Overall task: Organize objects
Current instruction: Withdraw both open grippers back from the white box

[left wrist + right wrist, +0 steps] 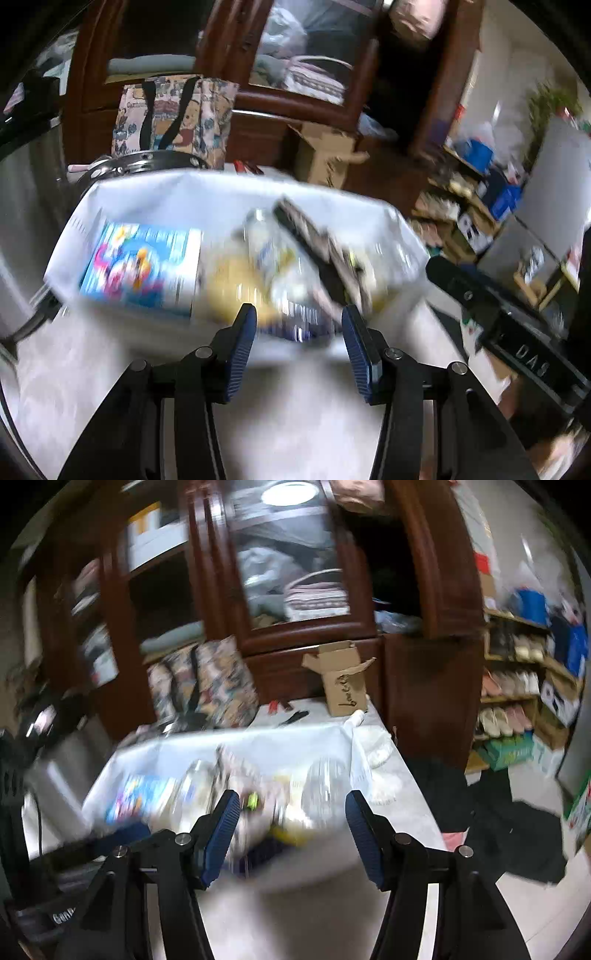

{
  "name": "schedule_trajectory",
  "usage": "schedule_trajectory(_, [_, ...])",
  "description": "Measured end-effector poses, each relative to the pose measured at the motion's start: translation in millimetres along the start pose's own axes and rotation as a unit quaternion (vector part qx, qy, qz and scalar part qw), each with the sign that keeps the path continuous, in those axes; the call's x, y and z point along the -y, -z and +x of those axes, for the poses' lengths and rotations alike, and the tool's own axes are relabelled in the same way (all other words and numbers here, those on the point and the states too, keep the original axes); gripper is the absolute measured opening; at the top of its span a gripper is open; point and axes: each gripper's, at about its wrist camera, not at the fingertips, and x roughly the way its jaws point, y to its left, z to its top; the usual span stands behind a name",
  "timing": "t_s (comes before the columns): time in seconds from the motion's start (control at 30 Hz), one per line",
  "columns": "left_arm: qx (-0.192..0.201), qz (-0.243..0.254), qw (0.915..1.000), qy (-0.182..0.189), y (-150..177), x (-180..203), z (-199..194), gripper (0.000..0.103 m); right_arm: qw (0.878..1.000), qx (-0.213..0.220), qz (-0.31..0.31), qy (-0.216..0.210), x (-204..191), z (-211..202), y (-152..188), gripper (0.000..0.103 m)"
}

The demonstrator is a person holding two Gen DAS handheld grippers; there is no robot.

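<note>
Judging by the white bin [122,206] at 12 o'clock, sorting is well underway: a colourful box [142,267] and blurred bottles already lie inside. I see my left gripper [299,332] and right gripper [291,821] both empty, jaws apart (more may remain).

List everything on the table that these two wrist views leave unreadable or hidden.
- Blue picture box: left wrist view, print smeared by motion blur.
- Clear and yellow items in the white bin: blurred in both views, cannot be identified.
- Dark flat object: blurred, type unclear.
- Bin's near edge: hidden behind the left tongs and right tongs.
- Cardboard box: handwriting too small.
</note>
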Motion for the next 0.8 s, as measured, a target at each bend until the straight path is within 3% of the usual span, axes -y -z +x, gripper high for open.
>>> schedule_trajectory(0.17, [-0.033,0.014,0.9989,-0.030,53.4,-8.0,-26.8,0.047,0.991,-0.087,-0.096,-0.026,-2.1,-22.8,52.3,0.059])
schedule_trajectory(0.37, [-0.065,0.071,0.9923,-0.078,97.9,-15.8,-44.5,0.047,0.973,-0.177,-0.141,-0.050,-0.9,-17.0,106.0,0.059])
schedule_trajectory(0.47, [-0.078,0.059,0.9918,-0.083,105.2,-26.9,-42.0,0.047,0.965,-0.193,-0.171,-0.052,-1.0,-11.1,121.8,0.060])
schedule_trajectory(0.53, [-0.088,0.045,0.9917,-0.082,103.9,-38.5,-35.9,0.047,0.964,-0.195,-0.161,-0.077,3.6,-11.3,120.9,0.060])
schedule_trajectory(0.63, [-0.102,0.036,0.9905,-0.085,102.1,-49.6,-24.5,0.047,0.961,-0.205,-0.171,-0.074,6.8,-2.6,122.4,0.082])
schedule_trajectory(0.7, [-0.096,0.038,0.9905,-0.091,99.1,-49.7,-23.8,0.051,0.959,-0.216,-0.169,-0.077,7.1,5.6,122.8,0.103])
schedule_trajectory(0.73, [-0.100,0.039,0.9897,-0.094,97.7,-51.4,-20.3,0.052,0.957,-0.222,-0.173,-0.076,5.9,10.5,123.4,0.103])
schedule_trajectory(0.8, [-0.106,0.047,0.9878,-0.104,95.6,-52.3,-14.6,0.066,0.956,-0.221,-0.174,-0.077,4.8,14.4,122.9,0.103])
